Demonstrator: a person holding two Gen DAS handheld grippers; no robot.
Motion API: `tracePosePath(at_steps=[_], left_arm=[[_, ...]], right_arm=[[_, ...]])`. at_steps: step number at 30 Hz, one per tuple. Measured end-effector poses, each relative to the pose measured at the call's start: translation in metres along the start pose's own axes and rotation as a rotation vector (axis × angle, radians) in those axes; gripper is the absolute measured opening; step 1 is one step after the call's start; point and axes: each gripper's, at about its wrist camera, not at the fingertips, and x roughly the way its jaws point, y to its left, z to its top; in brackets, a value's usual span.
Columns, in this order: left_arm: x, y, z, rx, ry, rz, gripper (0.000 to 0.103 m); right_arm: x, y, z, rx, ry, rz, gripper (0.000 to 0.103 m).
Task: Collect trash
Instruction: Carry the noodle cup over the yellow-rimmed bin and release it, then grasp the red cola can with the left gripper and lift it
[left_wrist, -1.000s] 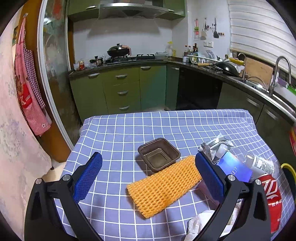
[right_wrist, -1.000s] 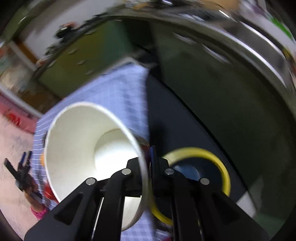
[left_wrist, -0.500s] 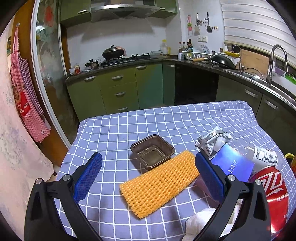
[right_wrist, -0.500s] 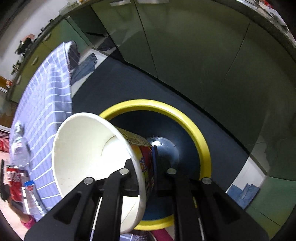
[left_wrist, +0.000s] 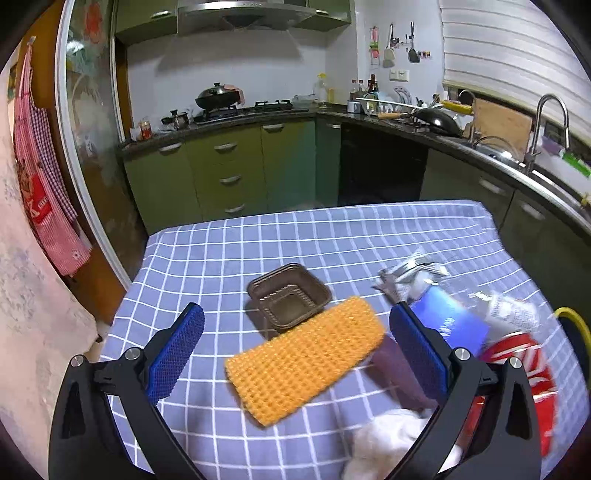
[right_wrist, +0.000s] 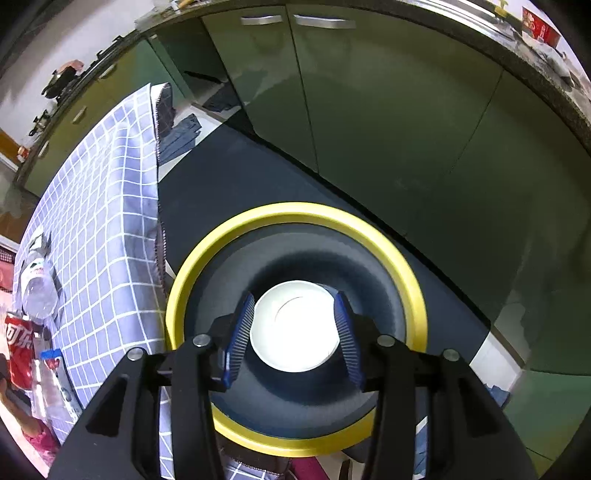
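Observation:
In the right wrist view my right gripper (right_wrist: 294, 328) is open above a yellow-rimmed dark bin (right_wrist: 295, 212) on the floor. A white paper cup (right_wrist: 294, 341) sits inside the bin, seen between the spread pads, free of them. In the left wrist view my left gripper (left_wrist: 295, 350) is open and empty above the checked table (left_wrist: 295, 240). Below it lie an orange foam net (left_wrist: 306, 360) and a brown plastic tray (left_wrist: 290, 295). A red cola can (left_wrist: 532, 365), a blue packet (left_wrist: 452, 323), a clear bottle (left_wrist: 506, 308), crumpled foil (left_wrist: 410, 273) and white tissue (left_wrist: 391, 439) lie at the right.
The bin stands beside the table's right edge, with green cabinets (right_wrist: 406, 110) behind it. The bin rim shows at the right in the left wrist view (left_wrist: 576, 321). The cola can (right_wrist: 20, 339) and bottle (right_wrist: 37, 291) show at the table's edge in the right wrist view.
My right gripper swung over the bin, opened and let go of the paper cup, which now lies inside the bin. My left gripper has shifted only slightly over the table.

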Motion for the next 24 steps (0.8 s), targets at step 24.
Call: tracePosePath(at_steps=[24], left_arm=[[-0.023, -0.126, -0.012, 0.235, 0.378, -0.271, 0.099]], right_arm=[[0.001, -0.013, -0.032, -0.055, -0.044, 0.055, 0.058]])
